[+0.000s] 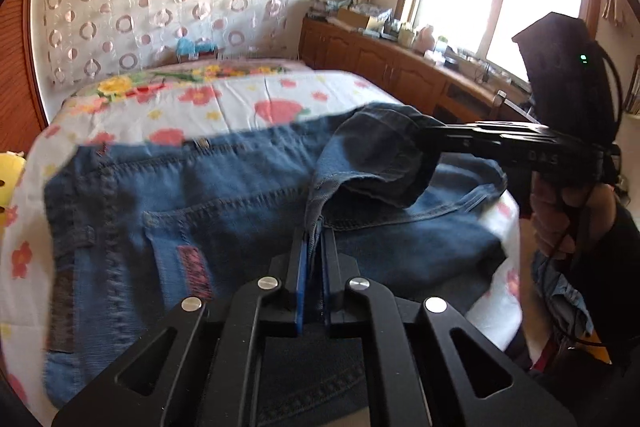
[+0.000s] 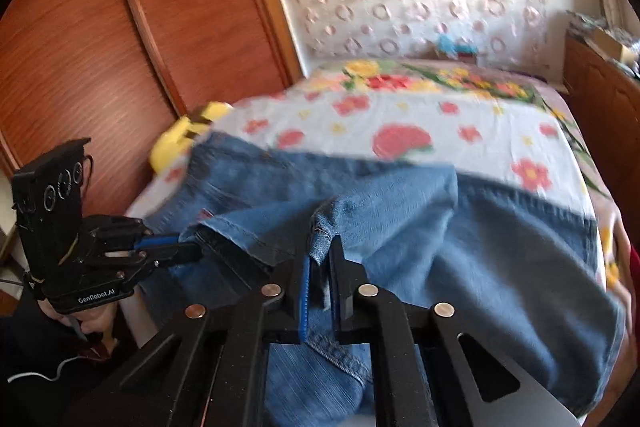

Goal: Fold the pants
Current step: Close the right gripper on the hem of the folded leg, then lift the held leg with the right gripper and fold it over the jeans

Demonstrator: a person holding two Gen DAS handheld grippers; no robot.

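Blue jeans [image 1: 200, 211] lie spread over the bed, with a back pocket and a red patch showing. My left gripper [image 1: 315, 239] is shut on a folded denim edge, the cloth pinched between its blue pads. In the right wrist view the same gripper [image 2: 192, 247] bites the hem from the left. My right gripper [image 2: 322, 251] is shut on another bunch of the jeans [image 2: 480, 247], a seam caught between its pads. In the left wrist view the right gripper [image 1: 424, 143] reaches in from the right and lifts a fold of cloth.
The bed has a white floral sheet [image 1: 224, 99]. A wooden cabinet [image 1: 380, 63] with clutter on top runs under the window on the right. A wooden wardrobe door [image 2: 100, 47] stands to the left, with a yellow object [image 2: 176, 135] at the bed's edge. A hand [image 1: 560, 219] holds the right gripper.
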